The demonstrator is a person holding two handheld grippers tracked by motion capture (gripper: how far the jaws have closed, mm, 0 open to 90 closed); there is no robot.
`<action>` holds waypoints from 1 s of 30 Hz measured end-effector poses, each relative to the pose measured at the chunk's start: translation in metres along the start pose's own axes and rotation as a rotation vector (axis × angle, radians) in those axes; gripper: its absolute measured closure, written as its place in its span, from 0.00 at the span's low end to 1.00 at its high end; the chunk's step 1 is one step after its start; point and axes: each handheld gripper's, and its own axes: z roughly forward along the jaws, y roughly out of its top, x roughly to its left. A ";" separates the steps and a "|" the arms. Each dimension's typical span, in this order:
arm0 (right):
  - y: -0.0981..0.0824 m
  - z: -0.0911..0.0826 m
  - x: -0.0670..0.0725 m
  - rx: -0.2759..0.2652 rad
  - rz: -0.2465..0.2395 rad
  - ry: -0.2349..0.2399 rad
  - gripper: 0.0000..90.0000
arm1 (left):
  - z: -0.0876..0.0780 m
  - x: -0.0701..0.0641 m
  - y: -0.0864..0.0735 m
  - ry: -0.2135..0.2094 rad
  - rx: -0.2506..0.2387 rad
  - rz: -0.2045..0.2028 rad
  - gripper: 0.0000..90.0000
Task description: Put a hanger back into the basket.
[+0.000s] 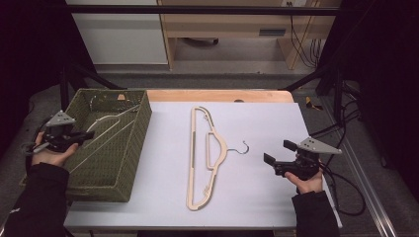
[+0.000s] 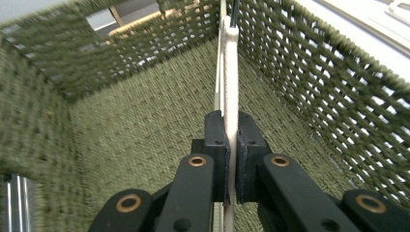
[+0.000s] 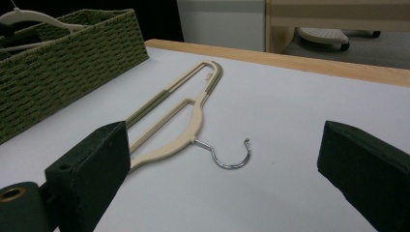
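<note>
Holding a cream hanger (image 2: 230,72) edge-on between its jaws, your left hand-held gripper (image 1: 63,137) sits over the left wall of the green woven basket (image 1: 129,163). In the left gripper view both black pads press flat against the hanger's thin body, which runs straight up the middle toward the basket's far corner. From the high view that clamped hanger (image 1: 106,123) slants across the basket's inside, with its upper end near the far right wall.

Your right hand-held gripper (image 1: 279,157) rests low over the white worktop (image 1: 257,192) at the right side, its jaws spread wide apart with nothing between them. A second cream hanger (image 1: 205,158) lies flat on the worktop between the basket and that gripper, apart from both. Its long axis runs from near to far, and its metal hook (image 1: 241,148) points right, toward your open jaws. In the right gripper view the hook (image 3: 231,157) curls just ahead of the gap between the jaws, and olive-coloured strips mark the hanger's (image 3: 170,123) bars. The basket's side wall (image 3: 58,72) stands beyond it at the left.
</note>
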 end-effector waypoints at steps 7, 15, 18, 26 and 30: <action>-0.001 0.002 0.001 0.006 -0.003 0.006 0.06 | 0.006 -0.010 -0.009 0.012 -0.013 -0.031 0.94; 0.000 0.000 0.002 0.001 0.002 0.007 0.06 | 0.010 -0.023 -0.007 -0.022 0.042 -0.062 0.89; 0.001 -0.001 0.002 -0.001 0.000 0.010 0.06 | 0.012 -0.028 -0.007 -0.015 0.084 -0.046 0.86; 0.001 0.000 0.003 0.000 0.003 0.010 0.06 | 0.016 -0.036 -0.010 -0.002 0.110 -0.039 0.83; 0.001 0.000 0.004 -0.002 -0.001 0.013 0.06 | 0.020 -0.037 -0.012 -0.017 0.165 -0.043 0.79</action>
